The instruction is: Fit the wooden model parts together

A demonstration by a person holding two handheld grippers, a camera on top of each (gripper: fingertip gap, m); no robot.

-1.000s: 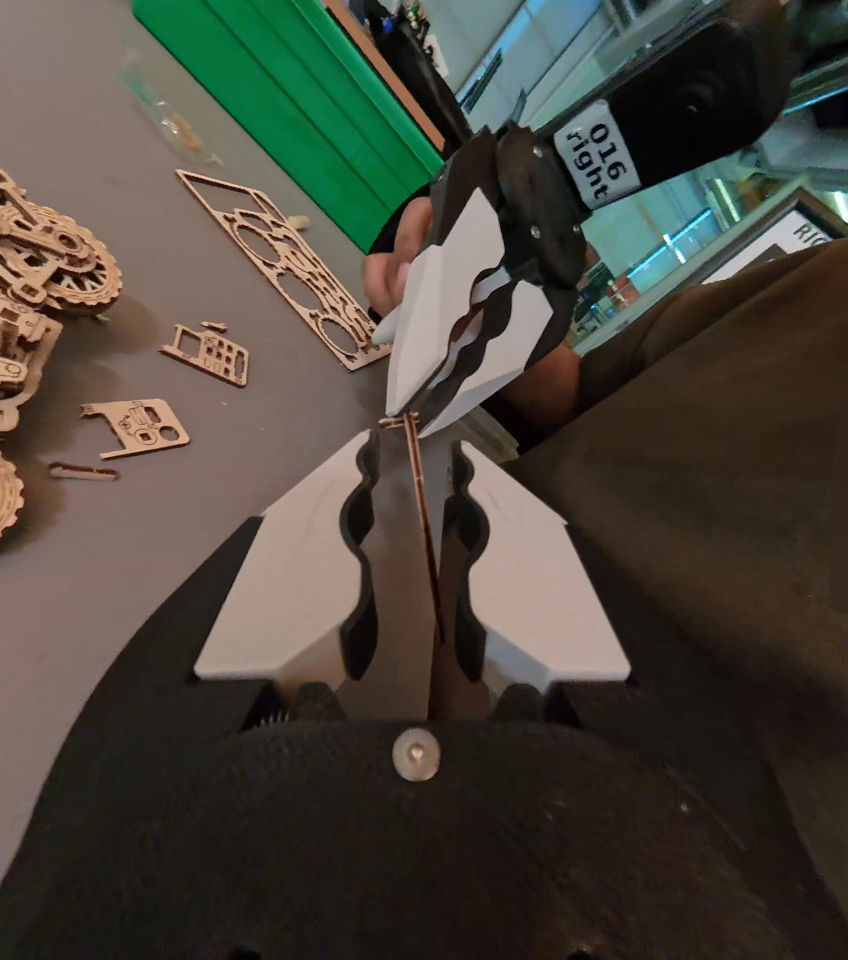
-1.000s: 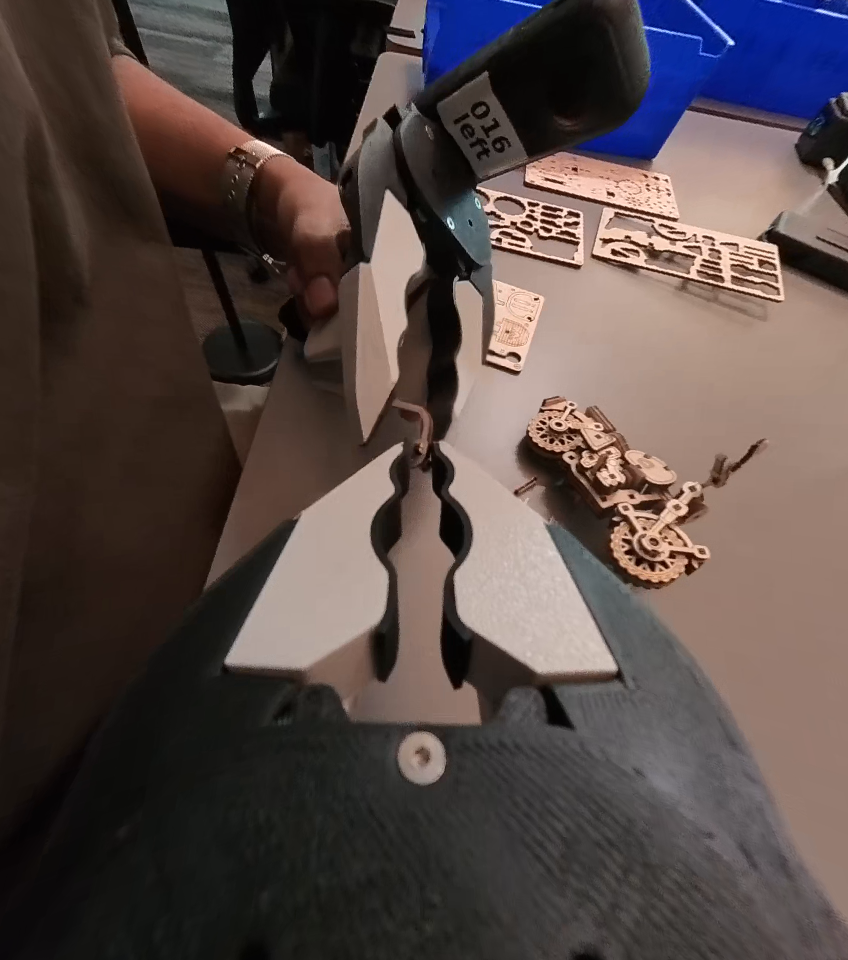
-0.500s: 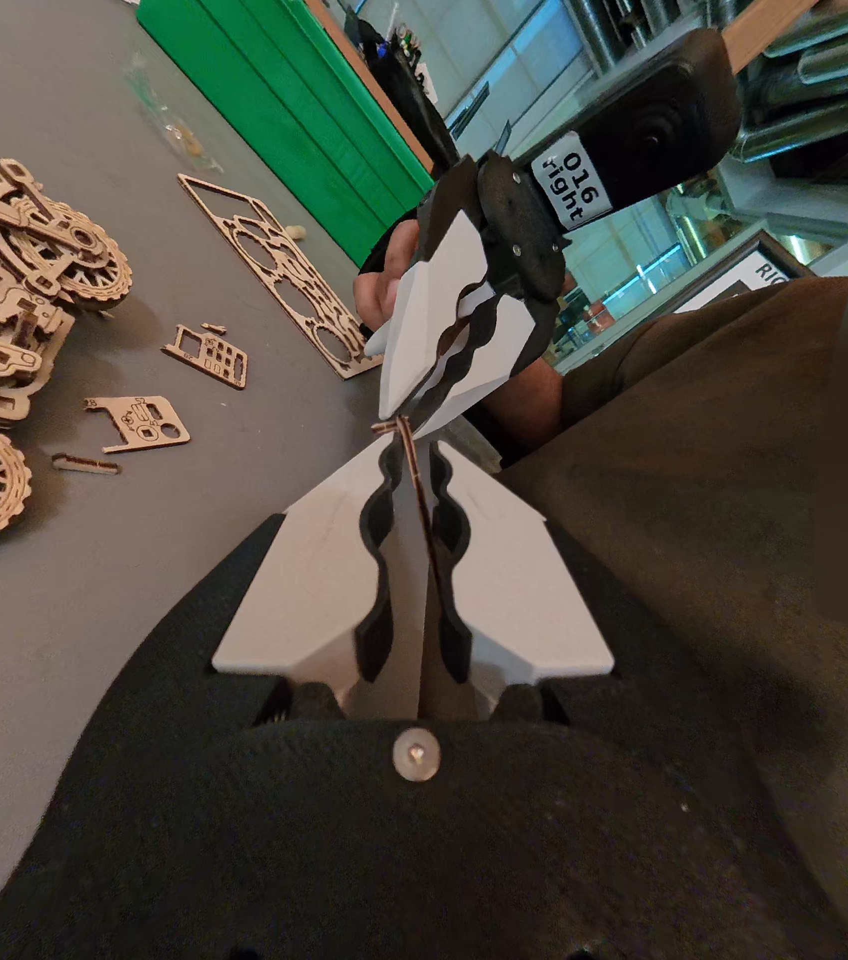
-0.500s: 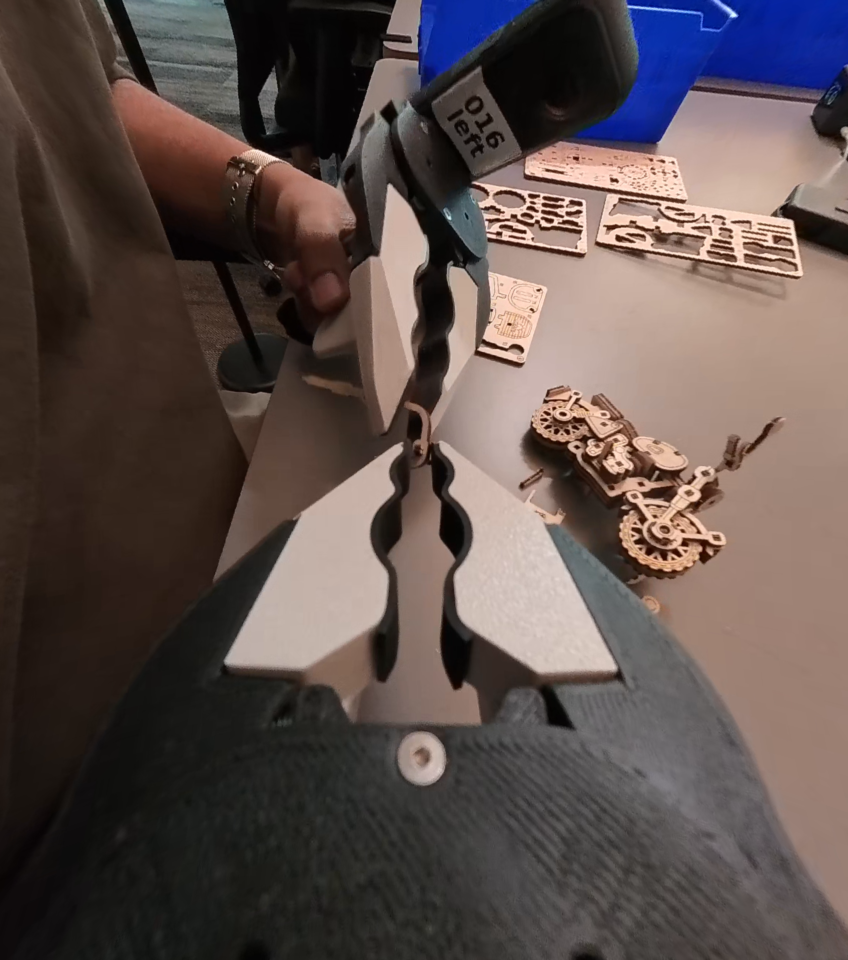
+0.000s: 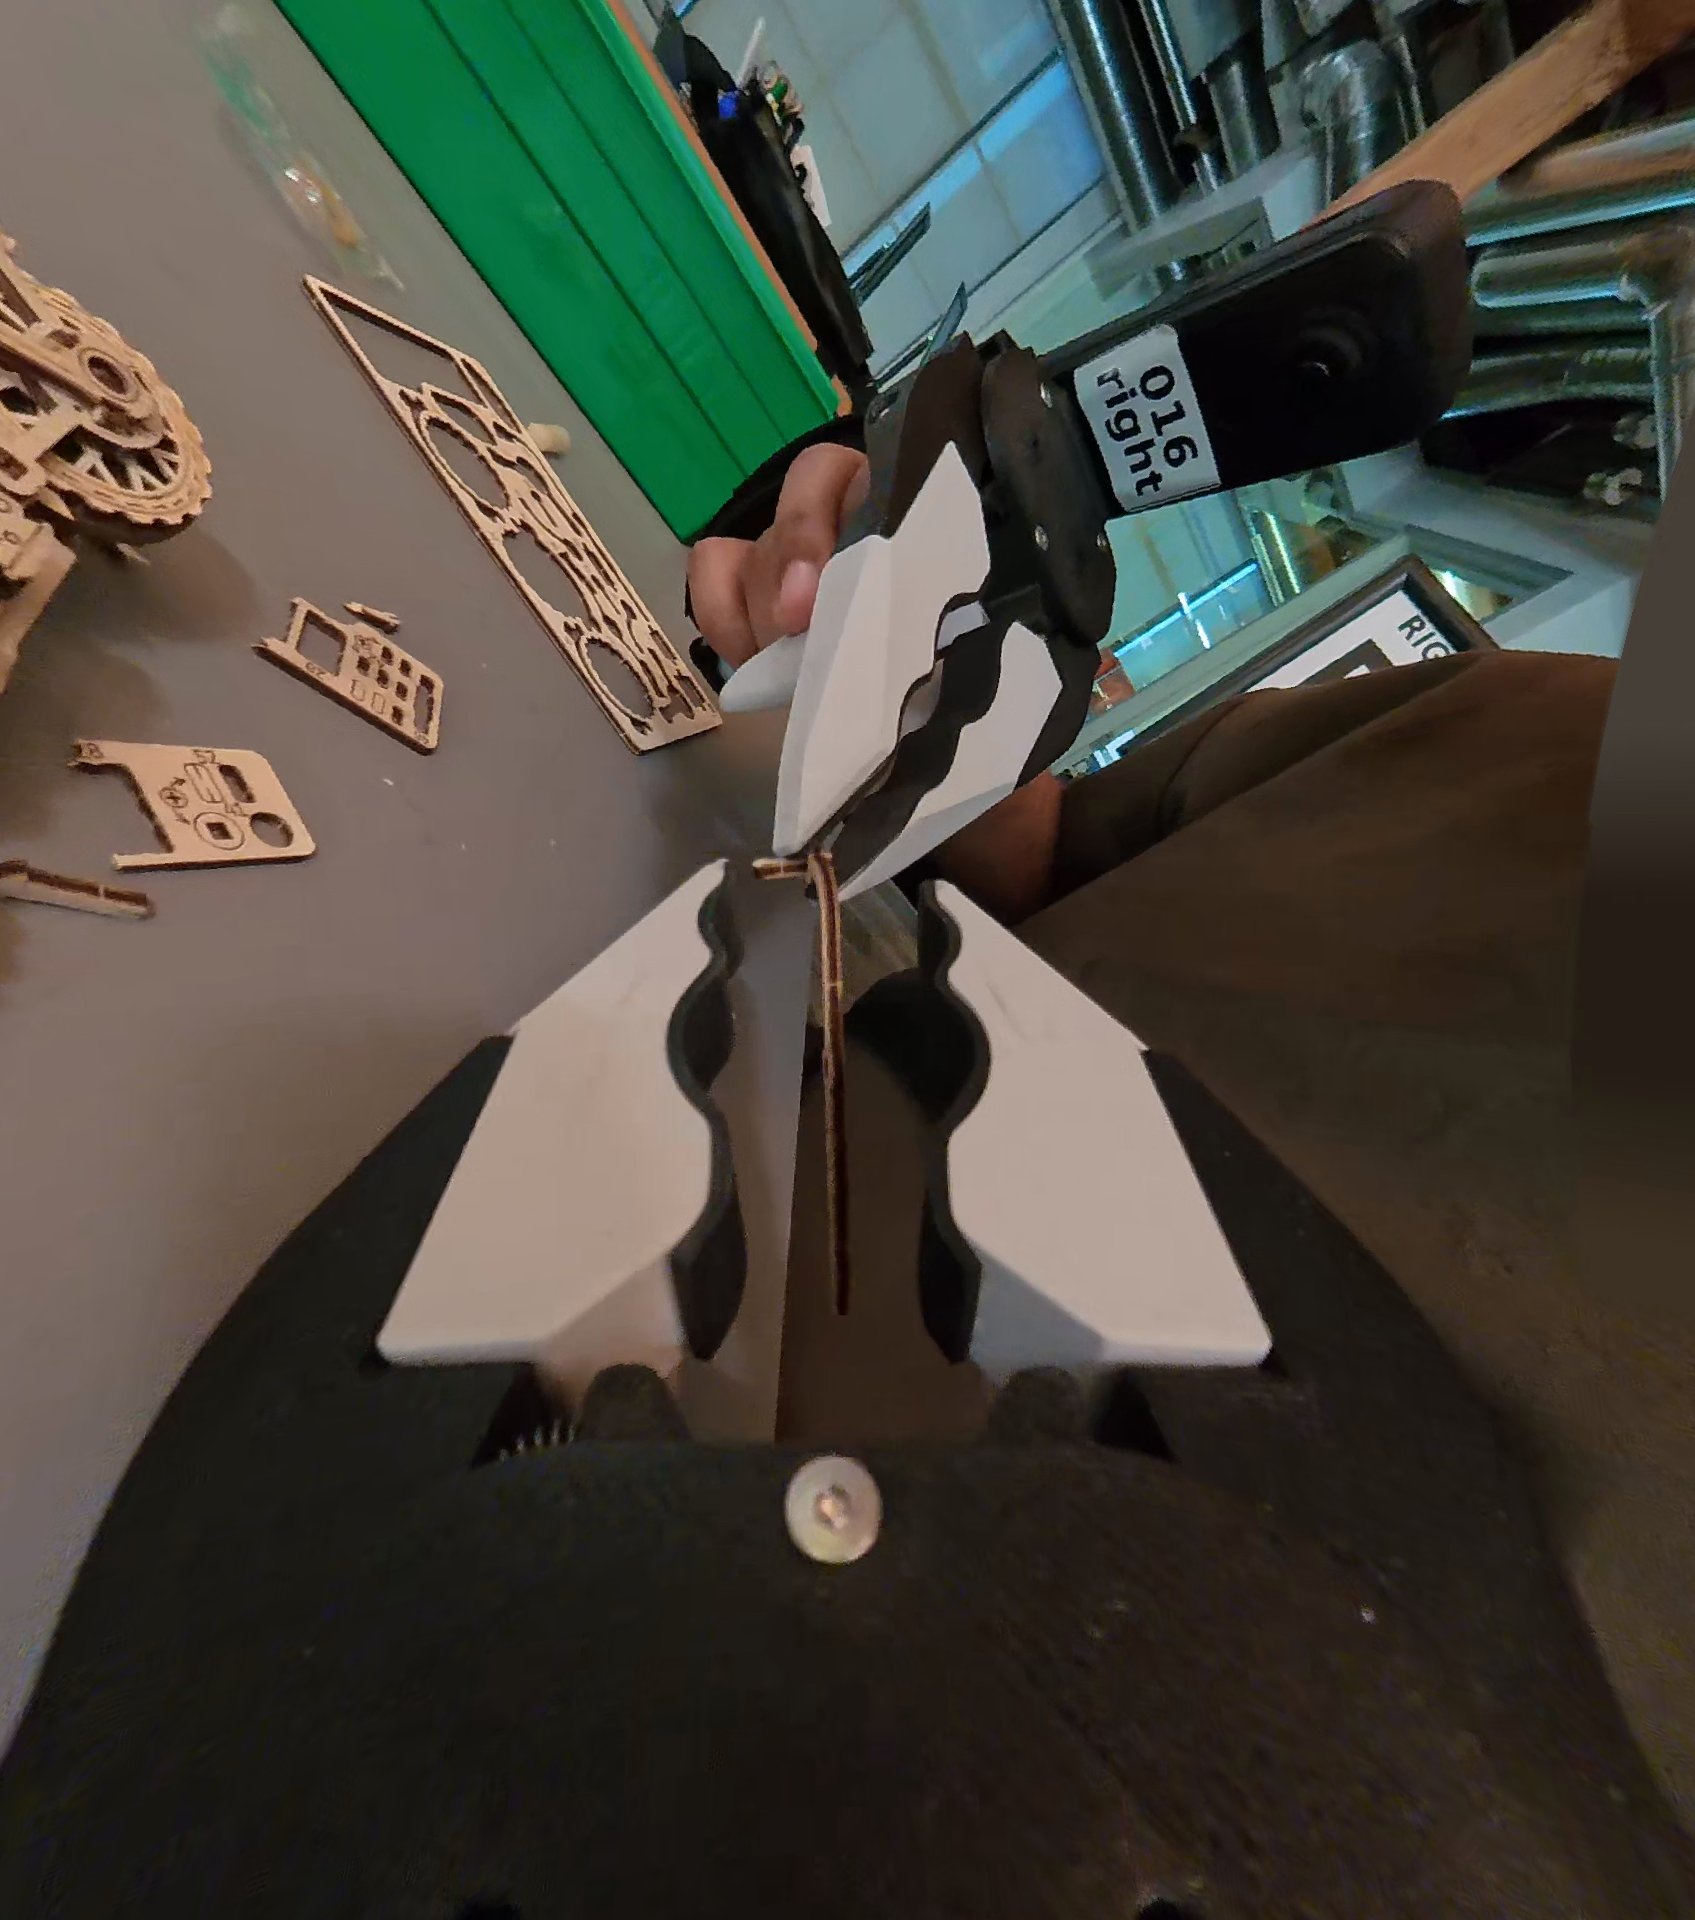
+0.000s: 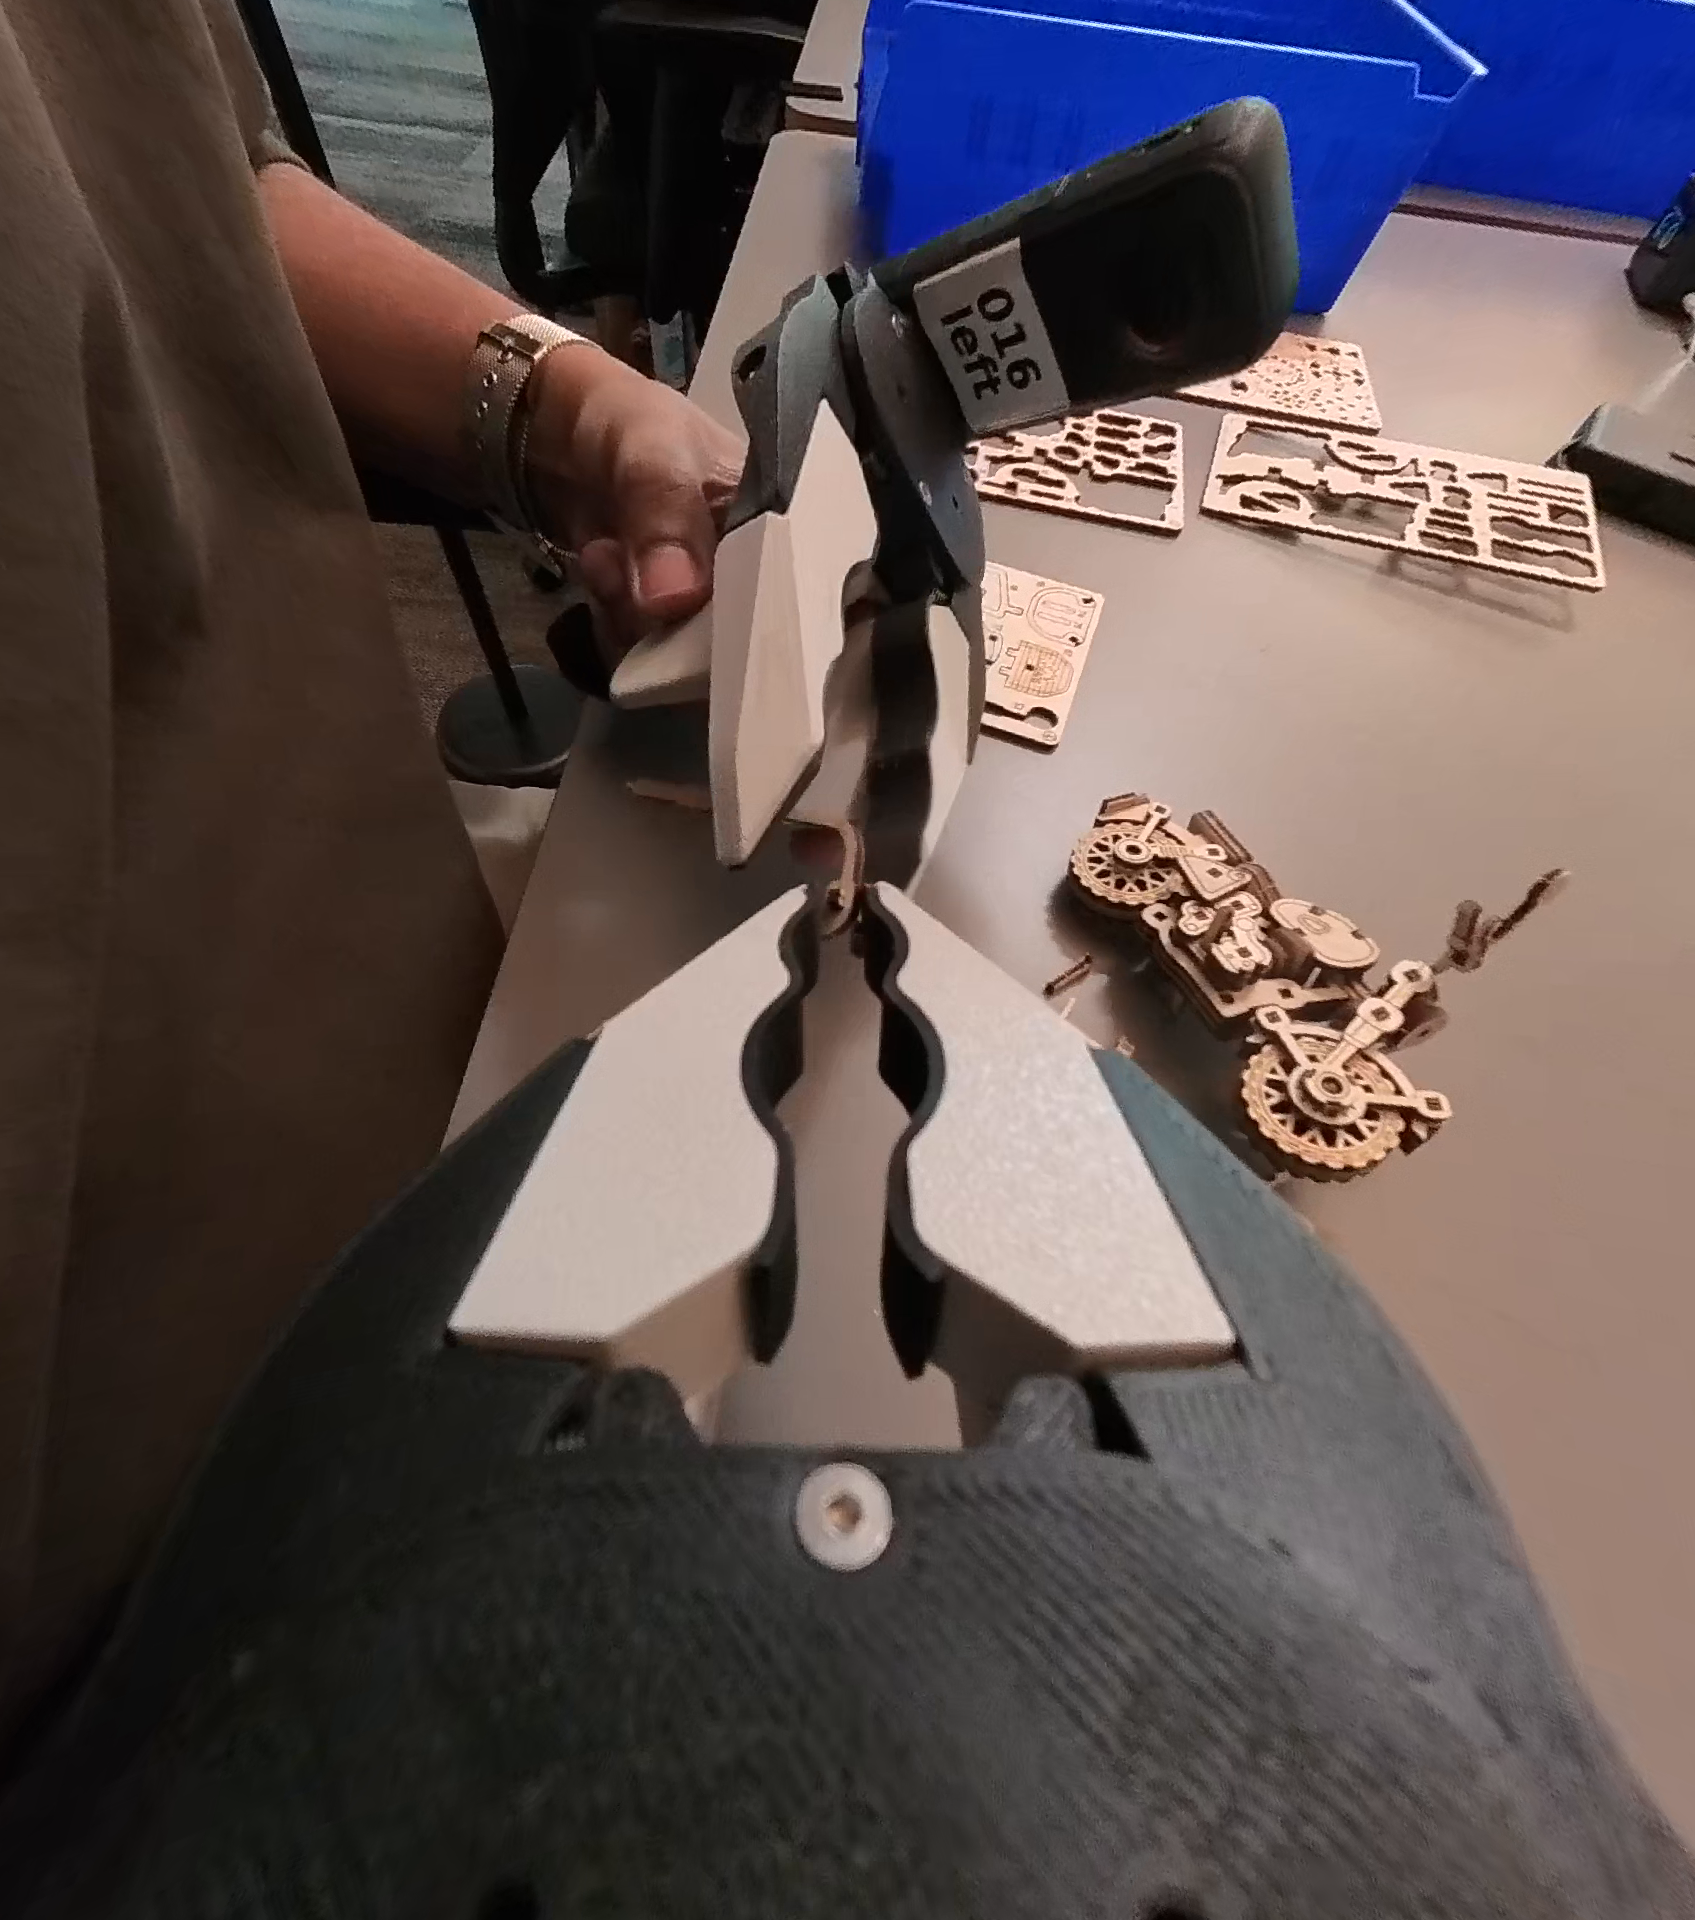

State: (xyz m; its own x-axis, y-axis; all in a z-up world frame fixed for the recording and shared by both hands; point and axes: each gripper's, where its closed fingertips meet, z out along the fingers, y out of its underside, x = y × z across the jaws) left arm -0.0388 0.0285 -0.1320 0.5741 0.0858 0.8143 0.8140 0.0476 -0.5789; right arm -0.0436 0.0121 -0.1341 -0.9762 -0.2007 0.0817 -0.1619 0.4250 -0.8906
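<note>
A thin wooden strip point(image 5: 830, 1039) with a small crosspiece at its tip hangs in the air over the table edge. My right gripper point(image 6: 841, 902) is shut on the strip's end point(image 6: 848, 868); it also shows in the left wrist view point(image 5: 827, 847). My left gripper point(image 5: 824, 883) is open, and the strip runs between its pads without touching either. The left gripper point(image 6: 827, 847) sits tip to tip with the right one. A part-built wooden motorcycle point(image 6: 1258, 997) lies on the grey table point(image 6: 1342, 1455), and also shows in the left wrist view point(image 5: 12, 416).
Loose wooden pieces point(image 5: 199, 805) point(image 5: 355, 675), a small stick point(image 5: 69, 891) and a punched-out sheet point(image 5: 510, 509) lie near the model. More part sheets point(image 6: 1394, 509) and blue bins point(image 6: 1134, 135) sit at the back. A green bin point(image 5: 594, 208) stands behind. The person's torso is close by. Less than 4 cm separates the two grippers' tips. From either gripper's tips it is about 11 cm to the part-built wooden motorcycle point(image 6: 1258, 997).
My left gripper closed on the strip half a second ago and has now opened wide and let it go. The right gripper keeps its hold on the strip's end.
</note>
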